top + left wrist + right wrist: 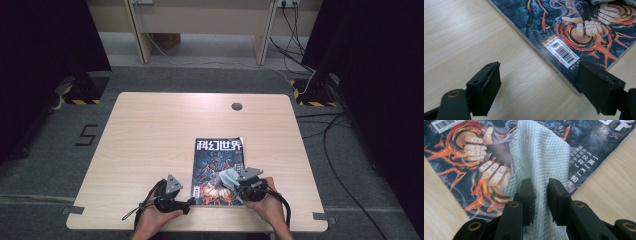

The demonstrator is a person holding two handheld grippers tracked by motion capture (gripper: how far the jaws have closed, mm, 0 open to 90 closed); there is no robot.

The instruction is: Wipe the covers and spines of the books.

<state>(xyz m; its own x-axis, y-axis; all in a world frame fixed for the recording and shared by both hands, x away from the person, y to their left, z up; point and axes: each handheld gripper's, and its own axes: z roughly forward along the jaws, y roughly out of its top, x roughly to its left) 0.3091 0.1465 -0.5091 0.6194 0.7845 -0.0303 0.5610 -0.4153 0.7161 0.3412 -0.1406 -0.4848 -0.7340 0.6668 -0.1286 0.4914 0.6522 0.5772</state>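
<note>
Cloth [541, 157], white and diamond-textured, is pinched between the nearly closed jaws of the right gripper [539, 192]; this grip is made plain in the right gripper view, where the cloth is seen draped forward over the magazine [474, 170]. Beyond the jaws, painted hands on the cover and a barcode at the top left are seen there, with bare table [614, 187] on both sides.

In the left gripper view, the jaws of the left gripper [541, 87] are held wide apart with nothing between them but tabletop and the magazine's near corner [574, 50]; one jaw is placed just at that edge, though contact cannot be judged.

From the high view, the wider layout is given: the magazine [218, 170] is laid near the table's [150, 130] front edge, the right gripper [239, 181] is over its lower right part with the cloth [228, 176], and the left gripper [187, 202] is just beside its lower left corner.
</note>
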